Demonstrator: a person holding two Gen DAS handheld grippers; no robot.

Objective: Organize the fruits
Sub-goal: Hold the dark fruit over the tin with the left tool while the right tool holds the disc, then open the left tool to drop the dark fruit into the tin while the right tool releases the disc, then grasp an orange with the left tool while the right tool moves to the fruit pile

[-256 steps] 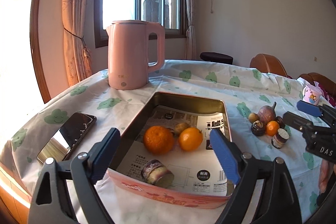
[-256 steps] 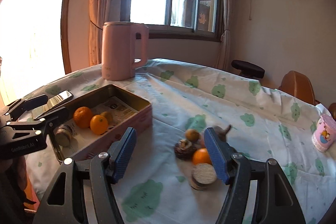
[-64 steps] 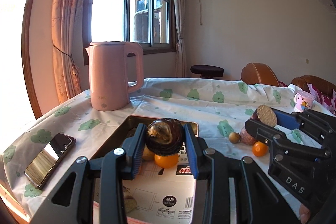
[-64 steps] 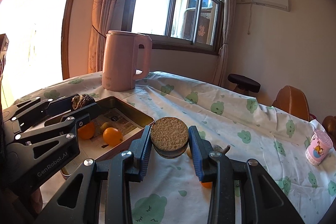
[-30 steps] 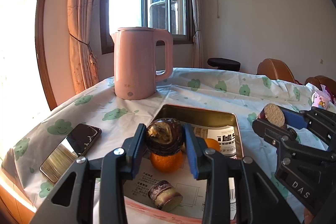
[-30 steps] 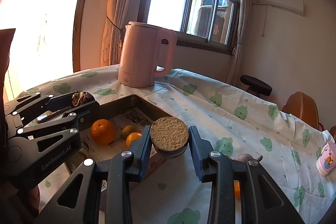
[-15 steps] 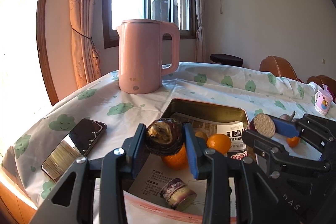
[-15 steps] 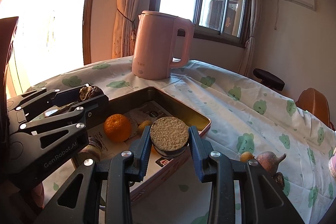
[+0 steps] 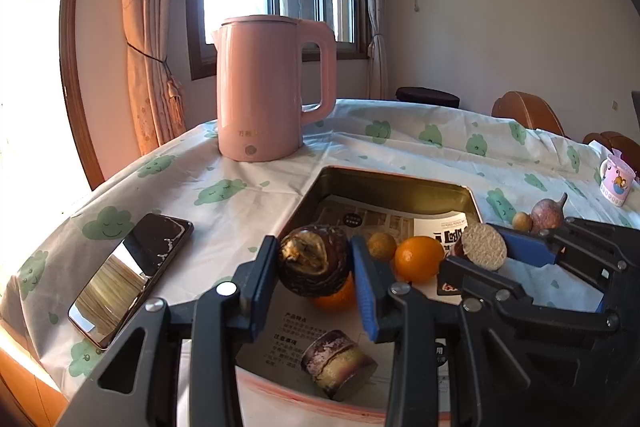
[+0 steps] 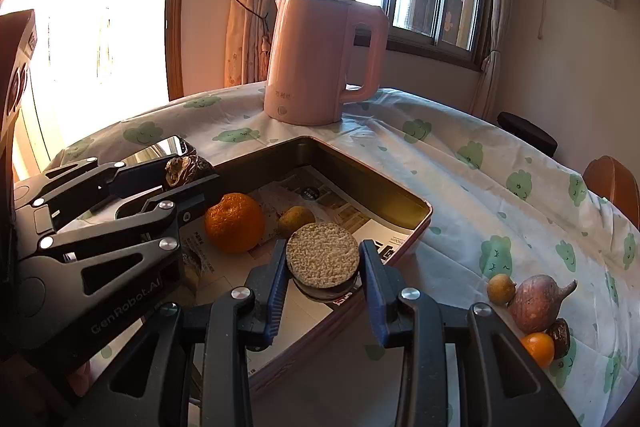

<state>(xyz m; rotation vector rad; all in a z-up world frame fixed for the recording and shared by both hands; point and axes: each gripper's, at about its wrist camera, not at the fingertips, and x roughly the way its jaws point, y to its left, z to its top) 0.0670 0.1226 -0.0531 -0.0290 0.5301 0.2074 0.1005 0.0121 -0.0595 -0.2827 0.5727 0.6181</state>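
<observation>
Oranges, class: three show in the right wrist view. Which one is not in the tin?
The small orange lies on the tablecloth beside the reddish pointed fruit; the others sit inside the tin.

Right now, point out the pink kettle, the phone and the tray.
pink kettle (image 9: 260,95): left wrist view, middle of its body.
phone (image 9: 132,273): left wrist view, centre of its dark screen.
tray (image 10: 360,167): right wrist view, on its far inner wall.
</observation>
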